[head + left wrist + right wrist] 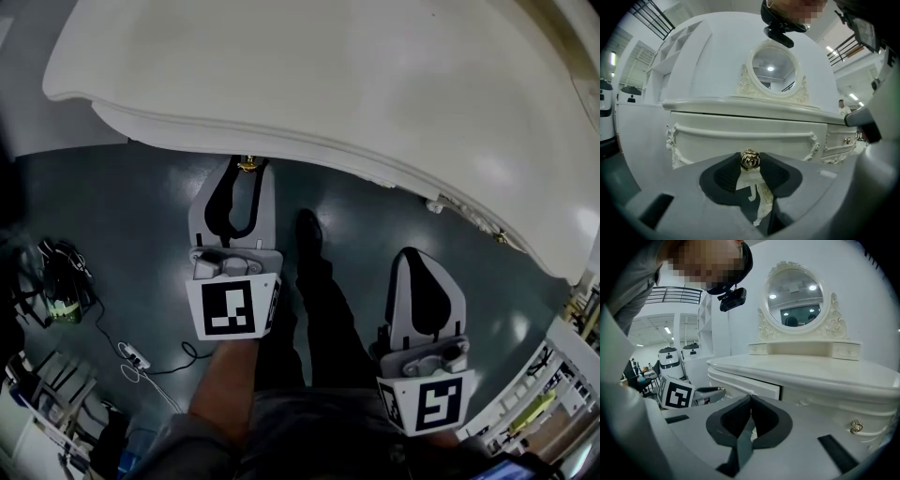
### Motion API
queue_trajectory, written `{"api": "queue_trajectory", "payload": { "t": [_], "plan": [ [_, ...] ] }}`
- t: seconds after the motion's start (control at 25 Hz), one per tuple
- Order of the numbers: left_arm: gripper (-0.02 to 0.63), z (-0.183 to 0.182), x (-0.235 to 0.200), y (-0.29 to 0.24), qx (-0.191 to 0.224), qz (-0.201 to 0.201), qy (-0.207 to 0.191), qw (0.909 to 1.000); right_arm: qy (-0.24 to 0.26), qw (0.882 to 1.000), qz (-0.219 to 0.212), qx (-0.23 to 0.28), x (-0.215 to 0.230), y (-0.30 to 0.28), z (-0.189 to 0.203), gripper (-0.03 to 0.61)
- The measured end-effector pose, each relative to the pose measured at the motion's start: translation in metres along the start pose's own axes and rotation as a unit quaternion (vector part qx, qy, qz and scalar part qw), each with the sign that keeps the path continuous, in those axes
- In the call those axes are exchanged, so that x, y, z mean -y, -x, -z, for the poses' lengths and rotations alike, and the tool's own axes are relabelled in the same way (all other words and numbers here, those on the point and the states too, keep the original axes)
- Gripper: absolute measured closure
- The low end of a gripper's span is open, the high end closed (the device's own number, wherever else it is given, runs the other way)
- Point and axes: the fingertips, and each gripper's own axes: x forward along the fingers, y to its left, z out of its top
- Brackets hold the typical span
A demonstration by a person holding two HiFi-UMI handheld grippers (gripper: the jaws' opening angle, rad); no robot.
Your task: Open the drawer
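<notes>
The white dressing table [375,84] fills the top of the head view. Its wide middle drawer [740,136] has a gold rose-shaped knob [750,160]. My left gripper [750,165] is shut on that knob, one dark pad on each side of it. From above, the left gripper [246,171] reaches under the tabletop edge, where the knob [247,165] just shows. The right gripper view shows the drawer [759,386] standing a little out from the table front. My right gripper [413,255] hangs apart to the right, its pads [750,399] shut together with nothing between them.
An oval mirror [774,69] stands on the tabletop. A small side drawer with a gold knob [856,426] sits to the right of the middle drawer. The person's legs and shoe [307,231] stand between the grippers. Cables and a power strip [134,356] lie on the floor at left.
</notes>
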Motion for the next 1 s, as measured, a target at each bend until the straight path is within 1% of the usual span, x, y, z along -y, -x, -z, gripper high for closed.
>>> {"api": "queue_trajectory", "payload": {
  "t": [0.24,0.4,0.52,0.56,0.68,1.0],
  "plan": [
    [0.479,0.003,0.001,0.010,-0.003,0.004,-0.001,1.0000,0.001,1.000,-0.002,0.004,-0.009,0.006,-0.001,0.565],
    [0.479,-0.007,0.000,0.000,-0.001,0.003,-0.004,1.0000,0.002,1.000,-0.002,0.005,-0.002,-0.001,-0.015,0.565],
    [0.480,-0.018,0.000,-0.006,0.024,0.003,-0.006,0.9997,0.003,1.000,-0.002,0.003,0.002,-0.005,-0.020,0.565],
    [0.480,-0.015,0.001,-0.001,0.023,0.004,-0.006,0.9997,0.003,1.000,-0.001,0.003,-0.001,-0.001,-0.017,0.565],
    [0.480,0.006,0.002,0.022,-0.008,0.006,0.000,0.9999,0.003,1.000,0.002,0.007,-0.014,0.015,-0.003,0.565],
    [0.480,0.010,0.004,0.035,-0.010,0.009,-0.004,0.9999,0.002,1.000,0.003,0.013,-0.022,0.024,-0.002,0.565]
  ]
}}
